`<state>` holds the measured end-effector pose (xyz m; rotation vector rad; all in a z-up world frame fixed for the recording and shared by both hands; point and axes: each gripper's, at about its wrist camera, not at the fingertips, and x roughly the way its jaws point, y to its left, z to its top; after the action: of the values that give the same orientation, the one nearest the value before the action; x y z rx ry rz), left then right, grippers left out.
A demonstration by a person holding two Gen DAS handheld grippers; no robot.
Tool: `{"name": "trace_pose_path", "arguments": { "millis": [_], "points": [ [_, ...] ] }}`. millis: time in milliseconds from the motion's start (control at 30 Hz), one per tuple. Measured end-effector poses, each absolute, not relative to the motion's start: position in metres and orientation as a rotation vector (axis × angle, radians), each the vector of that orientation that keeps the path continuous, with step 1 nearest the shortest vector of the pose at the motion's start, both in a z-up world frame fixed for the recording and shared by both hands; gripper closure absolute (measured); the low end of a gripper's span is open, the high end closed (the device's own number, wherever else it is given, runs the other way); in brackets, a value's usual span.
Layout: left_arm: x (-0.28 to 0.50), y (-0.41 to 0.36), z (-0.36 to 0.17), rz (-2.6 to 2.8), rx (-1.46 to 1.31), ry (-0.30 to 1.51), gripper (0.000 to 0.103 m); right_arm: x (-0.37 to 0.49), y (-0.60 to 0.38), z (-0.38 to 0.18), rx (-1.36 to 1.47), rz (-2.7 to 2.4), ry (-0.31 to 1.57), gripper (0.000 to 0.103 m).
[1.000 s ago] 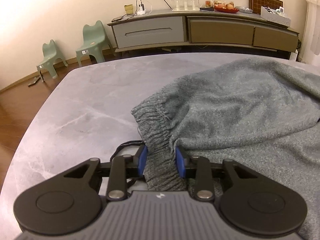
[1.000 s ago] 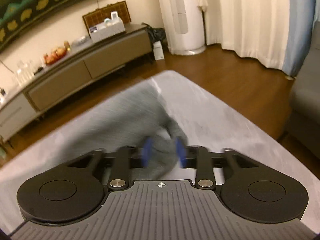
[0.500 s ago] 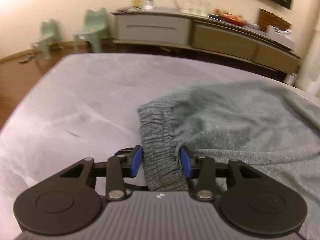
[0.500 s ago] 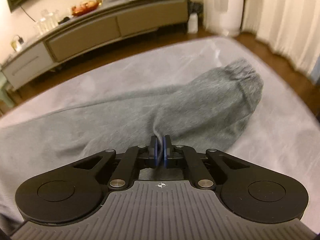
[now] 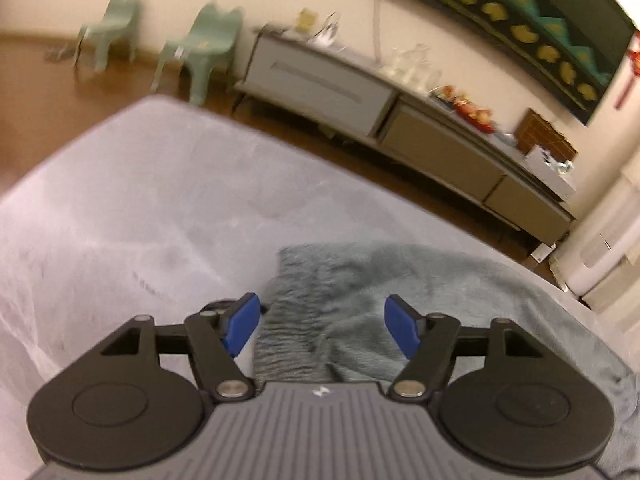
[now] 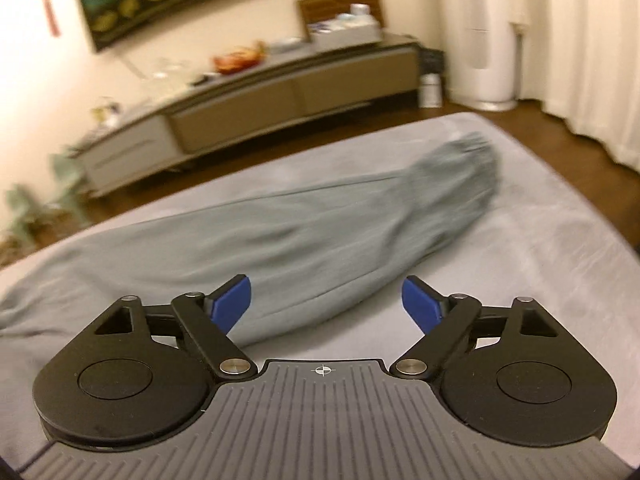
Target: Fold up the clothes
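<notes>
Sweater [image 6: 320,236], grey knit, is laid out on the table [image 6: 532,240]: in the right wrist view a sleeve runs from lower left up to the cuff [image 6: 468,160] at upper right; in the left wrist view a ribbed edge [image 5: 288,320] sits low in the centre, w/ the body spreading to lower right.

Step in hand, as judged: release after spreading the garment flat, before the first fold. Left gripper [image 5: 322,328] is let go, its jaws having just been opening; the blue pads stand apart w/ the ribbed edge lying between them, not pressed. Right gripper [image 6: 326,302] is likewise released, jaws just opened wide; sleeve cloth is seen between and beyond the pads, untouched. Nothing is held by either.

Next move, as judged: a fresh pinch is needed, prob. at the cuff and at the ribbed edge, so the sleeve can be carried over the body. Knit is soft and will sag, so a low approach and a firm pinch on a single layer are called for. Both views are blurred, so fine creases can't be told.

Around: a sideboard [image 5: 420,136] w/ glassware and a red dish across the upper frame, two green chairs [image 5: 200,48] at upper left, wall hanging [image 5: 520,12] at upper right; curtains [image 6: 592,48] at right of the right wrist view. No obstruction is seen on the table.
</notes>
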<state>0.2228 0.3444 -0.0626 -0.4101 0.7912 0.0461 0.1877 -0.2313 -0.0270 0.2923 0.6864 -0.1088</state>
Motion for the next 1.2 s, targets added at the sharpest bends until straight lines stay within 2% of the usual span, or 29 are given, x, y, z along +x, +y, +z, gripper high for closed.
{"name": "trace_pose_path", "arguments": {
  "millis": [33, 100, 133, 167, 267, 400, 533, 600, 700, 733, 767, 867, 967, 1100, 1200],
  "points": [
    [0.228, 0.349, -0.067, 0.061, -0.420, 0.806, 0.034, 0.180, -0.222, -0.026, 0.303, -0.081, 0.677, 0.014],
    [0.238, 0.356, -0.076, 0.065, -0.440, 0.833, 0.051, 0.164, -0.203, -0.024, 0.309, -0.028, 0.664, 0.014],
    [0.241, 0.357, -0.078, 0.025, -0.449, 0.839, 0.090, 0.155, -0.193, -0.024, 0.308, -0.003, 0.659, 0.013],
    [0.242, 0.355, -0.078, -0.018, -0.448, 0.837, 0.095, 0.148, -0.184, -0.025, 0.301, 0.016, 0.656, 0.013],
    [0.223, 0.316, -0.049, -0.154, -0.295, 0.746, 0.099, 0.131, -0.167, -0.031, 0.224, 0.013, 0.661, 0.013],
    [0.132, 0.179, -0.022, -0.494, 0.162, 0.617, 0.099, 0.116, -0.171, -0.042, 0.199, -0.022, 0.665, 0.013],
    [0.085, 0.113, -0.054, -0.541, 0.412, 0.615, 0.098, 0.105, -0.186, -0.056, 0.167, -0.084, 0.656, 0.013],
    [0.073, 0.096, -0.066, -0.535, 0.473, 0.625, 0.092, 0.098, -0.194, -0.063, 0.147, -0.099, 0.644, 0.013],
    [0.081, 0.129, -0.058, -0.566, 0.289, 0.652, 0.067, 0.098, -0.205, -0.063, 0.191, -0.108, 0.642, 0.013],
    [0.084, 0.138, -0.055, -0.577, 0.224, 0.656, 0.052, 0.099, -0.208, -0.061, 0.214, -0.103, 0.632, 0.013],
    [0.086, 0.145, -0.053, -0.577, 0.163, 0.657, 0.043, 0.100, -0.212, -0.058, 0.237, -0.097, 0.621, 0.012],
    [0.092, 0.162, -0.045, -0.576, -0.010, 0.656, 0.038, 0.108, -0.217, -0.050, 0.315, -0.074, 0.591, 0.011],
    [0.096, 0.157, -0.040, -0.568, -0.125, 0.651, 0.025, 0.113, -0.216, -0.049, 0.387, -0.022, 0.597, 0.011],
    [0.118, 0.132, -0.055, -0.525, -0.203, 0.757, 0.022, 0.110, -0.208, -0.046, 0.404, 0.023, 0.599, 0.010],
    [0.127, 0.128, -0.067, -0.496, -0.262, 0.819, 0.029, 0.107, -0.206, -0.041, 0.388, 0.013, 0.578, 0.010]
  ]
}}
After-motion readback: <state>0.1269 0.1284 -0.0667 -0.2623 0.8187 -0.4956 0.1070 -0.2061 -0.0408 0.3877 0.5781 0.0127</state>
